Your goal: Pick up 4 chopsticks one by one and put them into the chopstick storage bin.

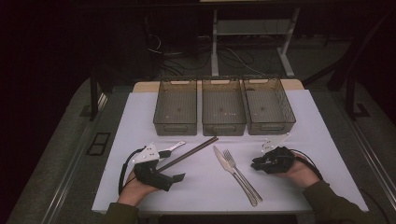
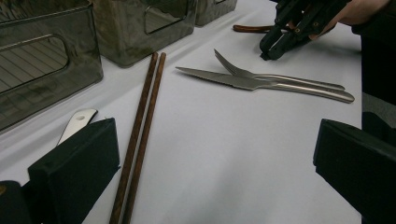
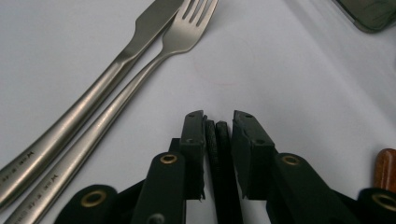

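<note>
Just beside the right gripper (image 3: 218, 122), whose jaws are looking matt black plastic, the fork (image 3: 140, 74) and knife (image 3: 121, 56) are gleaming as brushed metal; near the left gripper (image 2: 210, 168), chopsticks (image 2: 140, 135) are showing rough brown wood on smooth white cloth (image 2: 224, 154)

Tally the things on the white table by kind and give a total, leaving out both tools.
Mesh bins: 3
Chopsticks: 2
Knife: 1
Fork: 1
Wooden-handled item, mostly hidden: 1
Total: 8

fork (image 3: 93, 135) and knife (image 3: 70, 116) handles cut off | brown handle (image 3: 386, 169) mostly cropped
</note>
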